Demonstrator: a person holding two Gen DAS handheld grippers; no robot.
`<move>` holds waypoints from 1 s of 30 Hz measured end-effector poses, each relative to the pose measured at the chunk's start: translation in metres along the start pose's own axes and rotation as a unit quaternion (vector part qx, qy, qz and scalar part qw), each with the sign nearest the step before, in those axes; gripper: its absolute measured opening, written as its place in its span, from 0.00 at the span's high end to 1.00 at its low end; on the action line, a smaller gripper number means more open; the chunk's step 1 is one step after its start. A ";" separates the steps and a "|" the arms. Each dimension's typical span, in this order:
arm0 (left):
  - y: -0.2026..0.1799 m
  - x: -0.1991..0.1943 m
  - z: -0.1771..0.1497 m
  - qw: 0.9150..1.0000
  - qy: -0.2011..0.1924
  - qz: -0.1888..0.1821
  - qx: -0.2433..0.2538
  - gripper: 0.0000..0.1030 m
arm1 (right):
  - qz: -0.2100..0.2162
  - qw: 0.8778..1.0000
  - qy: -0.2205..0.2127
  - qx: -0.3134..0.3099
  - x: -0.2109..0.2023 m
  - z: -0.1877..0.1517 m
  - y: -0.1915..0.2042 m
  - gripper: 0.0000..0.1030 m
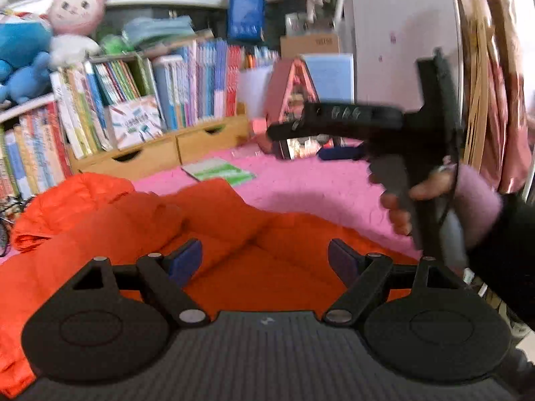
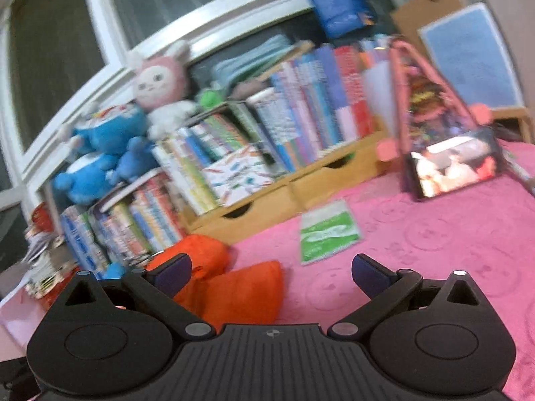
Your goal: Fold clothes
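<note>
Both tongs gape empty; left tongs (image 1: 265,260) over orange jacket (image 1: 214,234); right tongs (image 2: 271,275) beside it.

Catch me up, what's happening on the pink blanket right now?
A person is folding an orange puffer jacket lying crumpled on the pink blanket. The left tool hovers above the jacket, open and empty. The right tool is also open, holding nothing, with the jacket's edge just below it. Neither tool has gripped the fabric.

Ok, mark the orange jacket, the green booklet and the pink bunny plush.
orange jacket (image 1: 234,250): left wrist view, quilted middle.
green booklet (image 2: 329,235): right wrist view, cover centre.
pink bunny plush (image 2: 157,82): right wrist view, face.
</note>
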State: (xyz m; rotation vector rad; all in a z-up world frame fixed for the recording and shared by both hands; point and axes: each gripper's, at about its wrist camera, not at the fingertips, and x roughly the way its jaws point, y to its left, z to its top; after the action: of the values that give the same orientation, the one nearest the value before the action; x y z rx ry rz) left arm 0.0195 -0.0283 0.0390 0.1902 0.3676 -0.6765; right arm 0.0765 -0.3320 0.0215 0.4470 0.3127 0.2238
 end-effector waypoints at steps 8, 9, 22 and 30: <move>0.083 -0.069 -0.018 0.966 -0.039 0.218 -0.133 0.10 | 0.095 0.986 0.136 -0.026 0.087 -0.002 0.060 0.00; 0.090 -0.075 -0.022 0.959 -0.040 0.240 -0.145 0.10 | 0.091 0.983 0.159 -0.023 0.103 -0.004 0.066 0.01; 0.151 -0.094 -0.032 0.908 -0.081 0.325 -0.251 0.09 | 0.109 0.971 0.197 -0.079 0.090 -0.020 0.110 0.86; 0.162 -0.045 -0.053 0.901 0.041 0.388 -0.190 0.09 | -0.008 0.946 0.168 -0.277 0.062 -0.046 0.119 0.74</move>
State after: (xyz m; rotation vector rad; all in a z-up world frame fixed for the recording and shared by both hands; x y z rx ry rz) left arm 0.0769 0.1370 0.0163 -0.0186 0.4559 0.1988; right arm 0.1012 -0.1920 0.0215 -0.1557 0.5657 0.3593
